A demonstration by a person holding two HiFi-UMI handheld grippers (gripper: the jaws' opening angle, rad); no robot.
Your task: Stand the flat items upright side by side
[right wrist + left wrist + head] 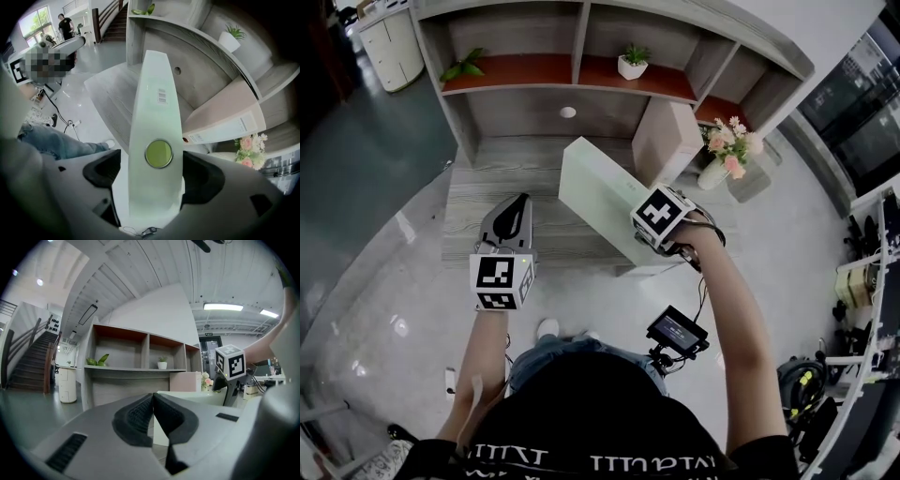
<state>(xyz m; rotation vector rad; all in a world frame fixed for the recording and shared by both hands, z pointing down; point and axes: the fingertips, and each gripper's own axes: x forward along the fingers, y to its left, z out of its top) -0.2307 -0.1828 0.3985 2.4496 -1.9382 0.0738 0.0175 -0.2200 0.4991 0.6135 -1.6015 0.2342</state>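
At the left, the left claw (519,202) hangs over the front part of the wooden surface (502,164). Its two pads are pressed together and there is nothing between them, so for now it takes no part in the work.

In the middle, the pale green binder (598,192) stands on its long edge on the surface, with the spine and its round finger hole turned up. It lies slanted across the surface, not straight toward the shelf. The right claw (153,174) comes down on the spine from above. Its jaws are spread wide on both sides of the spine. On one side a thin gap shows between pad and binder, so I judge the binder is released and stands by itself, not gripped.

More to the right and further back, the pink binder (664,141) already stands upright against a partition of the shelf unit (581,37). A vase of flowers (727,155) stands beyond it, at the right end.

My judgement is that both flat items are now on edge, which is the main part of the task. What is left is the arrangement: the green binder is near the pink one but is angled away from it. It should be turned parallel and pushed close beside the pink binder.
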